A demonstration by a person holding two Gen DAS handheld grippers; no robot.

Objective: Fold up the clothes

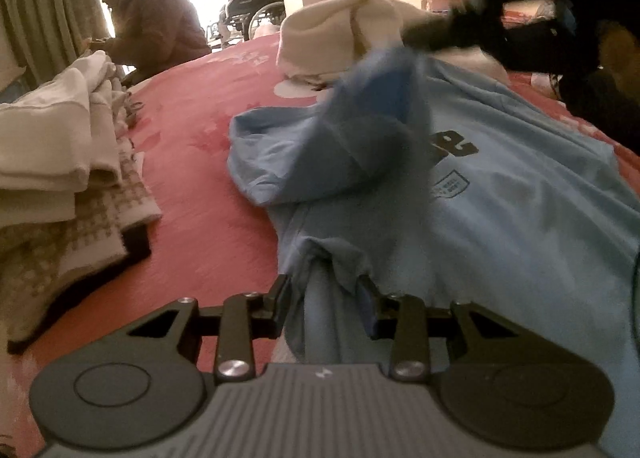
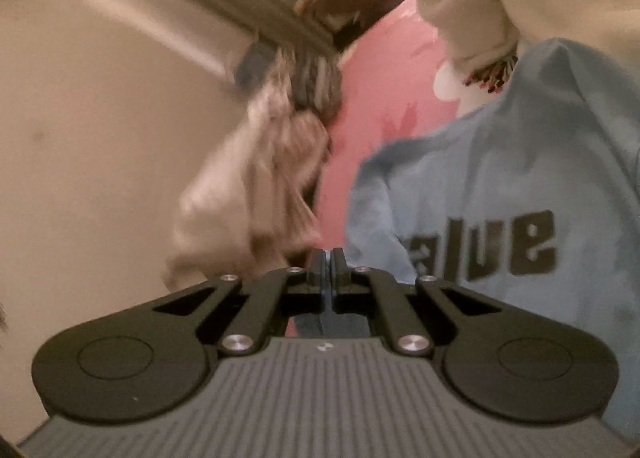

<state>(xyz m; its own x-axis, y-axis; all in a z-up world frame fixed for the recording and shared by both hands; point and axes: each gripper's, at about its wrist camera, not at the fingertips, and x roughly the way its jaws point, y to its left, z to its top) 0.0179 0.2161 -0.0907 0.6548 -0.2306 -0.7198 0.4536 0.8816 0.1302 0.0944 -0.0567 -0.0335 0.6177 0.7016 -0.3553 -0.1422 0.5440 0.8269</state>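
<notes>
While my left claw (image 1: 326, 292) grips the blue shirt (image 1: 500, 198) hem on the bed (image 1: 192, 186), my right claw (image 2: 329, 258) is pinched closed.

Each handheld unit has a grey ribbed body with a small white mark at its front edge. Two round black discs, each scored with a circle, flank that body. Black linkage bars fixed with silver screws run forward to the left tongs (image 1: 326, 298) and the right tongs (image 2: 329, 264). The flat black fingers carry blue pads on their inner faces.
</notes>
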